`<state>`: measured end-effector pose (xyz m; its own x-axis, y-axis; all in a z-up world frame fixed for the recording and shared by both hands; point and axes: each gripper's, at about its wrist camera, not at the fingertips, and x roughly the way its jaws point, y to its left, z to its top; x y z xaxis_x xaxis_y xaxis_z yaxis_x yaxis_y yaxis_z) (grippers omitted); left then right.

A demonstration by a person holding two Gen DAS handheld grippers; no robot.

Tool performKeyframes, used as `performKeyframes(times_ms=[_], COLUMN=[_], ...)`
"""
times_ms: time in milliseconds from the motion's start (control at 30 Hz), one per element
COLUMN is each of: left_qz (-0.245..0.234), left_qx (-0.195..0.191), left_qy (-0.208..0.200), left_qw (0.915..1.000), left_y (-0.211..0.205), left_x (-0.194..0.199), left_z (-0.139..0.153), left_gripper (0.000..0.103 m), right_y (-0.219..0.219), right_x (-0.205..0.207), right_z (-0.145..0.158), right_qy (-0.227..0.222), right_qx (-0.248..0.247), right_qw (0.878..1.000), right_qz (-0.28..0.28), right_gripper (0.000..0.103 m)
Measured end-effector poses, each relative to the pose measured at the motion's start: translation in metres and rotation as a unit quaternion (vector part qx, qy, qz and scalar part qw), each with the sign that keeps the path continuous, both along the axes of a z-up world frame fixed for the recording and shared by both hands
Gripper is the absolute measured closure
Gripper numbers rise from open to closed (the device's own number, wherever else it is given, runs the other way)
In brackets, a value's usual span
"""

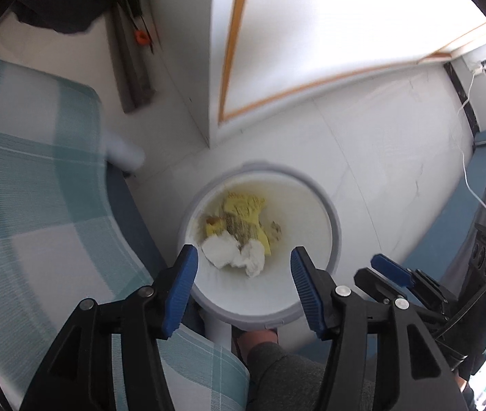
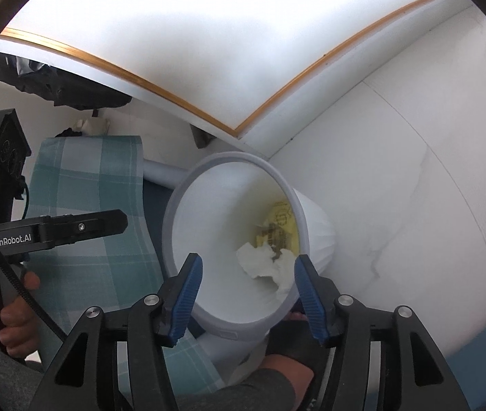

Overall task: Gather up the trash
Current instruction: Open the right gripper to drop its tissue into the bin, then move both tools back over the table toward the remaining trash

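Note:
A white trash bin with a grey rim (image 1: 336,229) stands on the floor beside the bed. At its bottom lie two crumpled white tissues (image 1: 232,257) on a yellow wrapper (image 1: 243,205). My left gripper (image 1: 243,263) hangs straight above the bin's mouth, open, with nothing between its blue pads (image 1: 183,284). In the right wrist view the bin (image 2: 171,212) shows the same tissues (image 2: 267,263) and wrapper (image 2: 279,226). My right gripper (image 2: 248,269) is open and empty over the near rim. The left gripper's black body (image 2: 54,229) sits at the left, held by a hand (image 2: 7,311).
A teal plaid bed cover (image 1: 20,188) fills the left. A white cabinet with orange trim (image 1: 229,51) stands behind the bin. A white cable (image 1: 469,178) crosses the pale floor at the right. A person's leg and foot (image 1: 260,342) touch the bin's near side.

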<state>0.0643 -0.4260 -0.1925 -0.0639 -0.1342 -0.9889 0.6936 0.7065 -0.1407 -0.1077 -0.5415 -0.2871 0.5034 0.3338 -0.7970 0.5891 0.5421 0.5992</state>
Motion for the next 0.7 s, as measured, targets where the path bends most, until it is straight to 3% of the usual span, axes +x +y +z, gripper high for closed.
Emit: performKeyframes(times_ms=[267, 500, 700], left_qz=[0.051, 0.065, 0.096], left_qx=[-0.073, -0.102, -0.141], left_qy=[-0.106, -0.154, -0.196], left_qw=[0.9904, 0.9808, 0.9657], left_y=[0.042, 0.078, 0.116], left_x=[0.0, -0.009, -0.009], left_z=[0.076, 0.125, 0.169], left_gripper=[0.051, 0.044, 0.038], right_y=[-0.014, -0.011, 0.002], right_x=[-0.015, -0.025, -0.029], right_z=[0.068, 0.139, 0.205], right_qy=[-0.034, -0.068, -0.112], right_qx=[-0.071, -0.153, -0.21], right_qw=[0.997, 0.985, 0.97], right_qz=[-0.026, -0.038, -0.037], right_gripper=[0.046, 0.041, 0.039])
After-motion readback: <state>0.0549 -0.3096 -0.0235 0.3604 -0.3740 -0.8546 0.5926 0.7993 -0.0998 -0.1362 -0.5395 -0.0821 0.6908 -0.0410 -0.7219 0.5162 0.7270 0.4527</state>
